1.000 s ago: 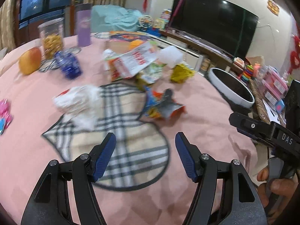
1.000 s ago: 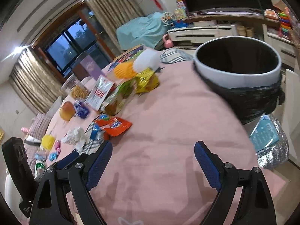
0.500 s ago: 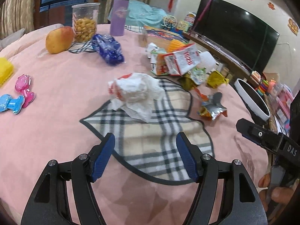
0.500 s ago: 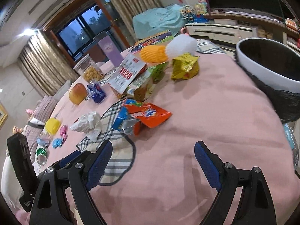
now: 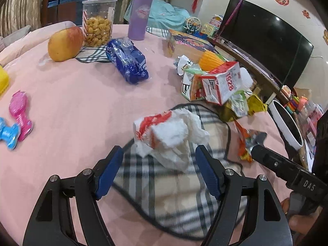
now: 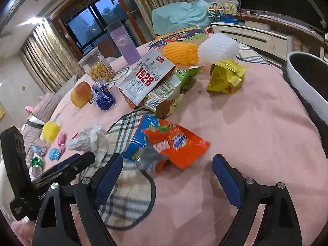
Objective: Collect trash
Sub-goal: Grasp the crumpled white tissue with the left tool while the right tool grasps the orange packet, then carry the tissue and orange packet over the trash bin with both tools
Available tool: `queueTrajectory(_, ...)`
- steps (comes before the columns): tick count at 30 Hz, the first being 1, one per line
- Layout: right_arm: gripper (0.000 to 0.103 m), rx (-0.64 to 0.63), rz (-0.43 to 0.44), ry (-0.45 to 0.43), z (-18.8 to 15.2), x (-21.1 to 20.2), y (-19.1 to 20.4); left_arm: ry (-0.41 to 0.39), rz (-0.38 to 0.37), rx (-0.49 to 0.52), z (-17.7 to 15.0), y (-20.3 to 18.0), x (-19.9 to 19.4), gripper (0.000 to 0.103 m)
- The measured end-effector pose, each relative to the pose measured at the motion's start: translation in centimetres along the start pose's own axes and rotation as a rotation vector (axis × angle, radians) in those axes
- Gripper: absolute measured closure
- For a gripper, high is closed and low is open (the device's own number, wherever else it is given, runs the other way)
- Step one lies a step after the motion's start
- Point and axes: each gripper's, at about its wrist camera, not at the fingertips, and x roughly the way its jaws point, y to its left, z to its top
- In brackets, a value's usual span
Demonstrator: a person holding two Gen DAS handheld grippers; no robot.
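A crumpled white paper wrapper [image 5: 170, 137] with red print lies on a plaid cloth [image 5: 174, 194]. My left gripper [image 5: 158, 172] hovers just short of it, jaws opening, with the wrapper's near end between the blue fingertips [image 5: 110, 170] but not pressed. An orange and blue snack bag [image 6: 176, 143] lies on the pink tablecloth just ahead of my right gripper [image 6: 167, 178], which stands wide open and holds nothing. A white bin with a black liner [image 6: 303, 78] stands past the table's right edge, also in the left wrist view as the bin [image 5: 287, 127].
More litter sits beyond: a "1928" carton [image 6: 147, 78], a green carton [image 6: 168, 94], a yellow bag [image 6: 227, 78]. Farther back are an apple [image 5: 65, 43], a popcorn jar [image 5: 98, 28], a purple tumbler [image 5: 140, 14], a blue packet [image 5: 128, 61] and pink and blue toys [image 5: 18, 110].
Both views have swung from the bin towards the litter. The crumpled wrapper now lies close in front of the left fingers, whose jaws have widened. The orange bag has come nearer the right gripper.
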Motion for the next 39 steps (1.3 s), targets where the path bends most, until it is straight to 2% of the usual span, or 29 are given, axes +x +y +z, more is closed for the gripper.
queueTrajectory(2, 0.013, -0.002, -0.010, 0.000, 0.4, 0.6, 0.0, 0.001, -0.004, 0.002, 0.3, 0.0, 0.6, 0.030)
queueTrajectory(3, 0.014, -0.004, -0.018, -0.002, 0.5, 0.8, -0.1, 0.007, -0.007, 0.003, 0.5, -0.1, 0.9, 0.034)
queueTrajectory(4, 0.015, -0.006, -0.026, -0.001, 0.6, 1.0, -0.1, 0.013, -0.015, 0.007, 0.5, -0.1, 1.1, 0.048)
queueTrajectory(5, 0.029, -0.009, -0.029, 0.002, 0.7, 1.2, -0.2, 0.022, -0.031, 0.015, 0.6, -0.3, 1.3, 0.052)
queueTrajectory(6, 0.048, -0.015, -0.031, 0.008, 0.7, 1.3, -0.3, 0.019, -0.028, 0.024, 0.6, -0.4, 1.3, 0.052)
queueTrajectory(8, 0.057, -0.014, -0.023, 0.013, 0.6, 1.5, -0.5, 0.011, -0.039, 0.038, 0.6, -0.7, 1.2, 0.059)
queueTrajectory(9, 0.066, -0.013, -0.014, 0.009, 0.5, 1.3, -0.6, 0.011, -0.042, 0.045, 0.5, -0.9, 1.2, 0.061)
queueTrajectory(13, 0.082, 0.005, 0.016, 0.000, 0.4, 0.5, -1.3, 0.004, -0.054, 0.054, 0.4, -1.4, 1.0, 0.070)
queueTrajectory(14, 0.097, 0.008, 0.030, -0.001, 0.3, 0.4, -1.4, 0.006, -0.062, 0.055, 0.3, -1.6, 0.9, 0.074)
queueTrajectory(15, 0.097, 0.016, 0.041, -0.003, 0.3, 0.1, -1.5, 0.010, -0.069, 0.057, 0.3, -1.8, 0.9, 0.084)
queueTrajectory(16, 0.097, 0.018, 0.041, -0.009, 0.2, -0.3, -1.6, 0.022, -0.080, 0.060, 0.2, -2.1, 0.9, 0.090)
queueTrajectory(24, 0.098, 0.037, 0.043, -0.045, -0.3, -2.9, -3.0, 0.026, -0.142, 0.123, -1.0, -5.7, -0.1, 0.090)
queueTrajectory(39, 0.098, 0.138, -0.038, -0.122, -0.6, -7.7, -8.8, 0.038, -0.242, 0.236, -1.5, -13.0, -0.4, 0.090)
